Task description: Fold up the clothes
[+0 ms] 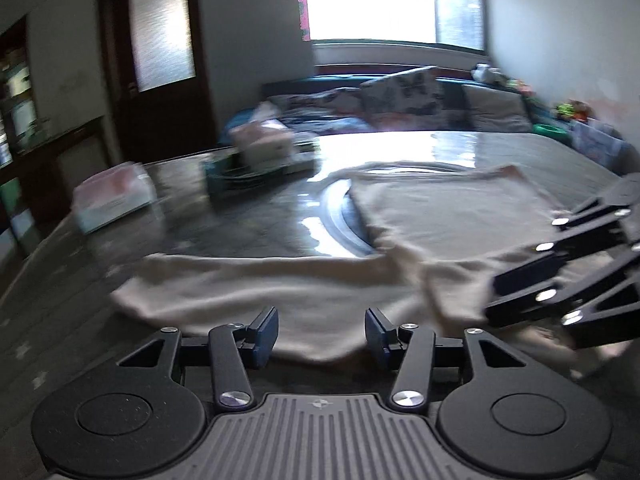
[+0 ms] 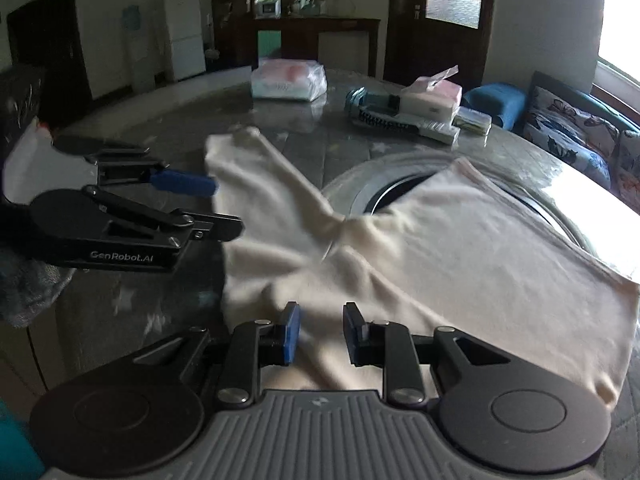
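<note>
Glossy grey stone makes up the round counter (image 2: 120, 312) in a dim living room, and a cream long-sleeved top (image 2: 460, 248) lies spread across its near half, partly covering the glass turntable (image 2: 400, 180) set in the middle. Nearest in the right wrist view, the right gripper (image 2: 320, 334) hovers low over the garment's near edge with its jaws parted and nothing between them; cloth shows in the gap, but the pads do not close on it. The left gripper (image 1: 322, 334) is likewise released, jaws apart, poised just above the near hem of the sleeve (image 1: 240, 280) that runs out to the left. Both views are smeared by motion, so exact contact with the fabric cannot be told. The step in hand looks like taking hold of the top for a first fold, probably bringing the sleeve in over the body. To do it well, each gripper should come down flat onto an edge and pinch through the cloth there, not a loose wrinkle in the middle, then lift only enough to clear the counter so the fabric does not drag on the turntable rim. Farther back, well apart from the garment, sit a wrapped tissue pack (image 2: 289, 80), a brush (image 2: 384, 114) and small boxes (image 2: 432, 98); beyond them are a sofa (image 1: 420, 100) and a dark door (image 1: 160, 40).
</note>
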A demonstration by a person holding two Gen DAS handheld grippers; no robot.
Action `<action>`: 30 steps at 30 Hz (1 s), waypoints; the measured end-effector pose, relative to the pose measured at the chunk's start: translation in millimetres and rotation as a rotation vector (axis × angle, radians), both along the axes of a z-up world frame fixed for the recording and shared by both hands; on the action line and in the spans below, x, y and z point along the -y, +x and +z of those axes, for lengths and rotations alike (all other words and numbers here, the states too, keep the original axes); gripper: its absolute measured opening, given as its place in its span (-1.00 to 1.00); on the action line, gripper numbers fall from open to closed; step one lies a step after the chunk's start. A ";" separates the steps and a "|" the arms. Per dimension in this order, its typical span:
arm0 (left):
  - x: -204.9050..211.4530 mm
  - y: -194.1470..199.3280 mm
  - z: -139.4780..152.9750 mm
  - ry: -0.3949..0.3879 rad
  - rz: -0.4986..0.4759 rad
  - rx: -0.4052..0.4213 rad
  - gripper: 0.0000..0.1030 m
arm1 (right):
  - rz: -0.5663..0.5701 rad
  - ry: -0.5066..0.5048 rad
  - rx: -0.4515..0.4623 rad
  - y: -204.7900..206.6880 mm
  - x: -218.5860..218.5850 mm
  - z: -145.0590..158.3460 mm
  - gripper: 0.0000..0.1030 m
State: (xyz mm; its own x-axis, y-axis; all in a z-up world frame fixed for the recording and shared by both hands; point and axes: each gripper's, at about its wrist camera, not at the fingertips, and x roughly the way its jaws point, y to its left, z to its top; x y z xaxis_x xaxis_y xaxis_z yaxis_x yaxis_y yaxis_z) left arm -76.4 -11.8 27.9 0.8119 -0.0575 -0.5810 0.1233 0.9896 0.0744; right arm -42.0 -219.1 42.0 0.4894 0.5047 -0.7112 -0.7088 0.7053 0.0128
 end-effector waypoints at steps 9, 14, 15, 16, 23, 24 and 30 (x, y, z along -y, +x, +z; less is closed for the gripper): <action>-57.4 23.5 -1.6 -0.023 0.245 -0.015 0.08 | -0.080 0.026 -0.053 26.5 -2.0 -15.1 -0.52; -81.9 34.8 -7.4 -0.061 0.352 -0.036 0.08 | -0.055 0.035 -0.013 17.2 -4.7 -6.2 -0.47; -85.7 36.9 -8.3 -0.071 0.365 -0.038 0.08 | -0.054 0.036 -0.004 15.7 -4.0 -3.4 -0.47; -89.5 39.2 -9.0 -0.081 0.379 -0.040 0.08 | -0.056 0.038 0.004 14.2 -2.7 -0.4 -0.46; -112.9 60.5 -13.1 -0.186 0.461 -0.068 0.03 | -0.076 0.044 0.038 0.9 10.6 13.0 -0.42; -115.2 63.4 -13.3 -0.195 0.470 -0.068 0.00 | -0.079 0.046 0.041 -1.5 12.7 14.0 -0.42; -121.7 72.5 -14.2 -0.216 0.517 -0.059 -0.76 | -0.106 0.061 0.055 -14.8 27.9 19.7 -0.41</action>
State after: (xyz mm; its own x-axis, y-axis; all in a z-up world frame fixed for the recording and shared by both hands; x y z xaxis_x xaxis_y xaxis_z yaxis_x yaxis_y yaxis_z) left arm -3.9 109.9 13.8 0.7321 0.2169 -0.6457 -0.3844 0.9142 -0.1288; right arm -56.8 -247.1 61.7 0.5792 0.4895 -0.6518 -0.6313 0.7752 0.0211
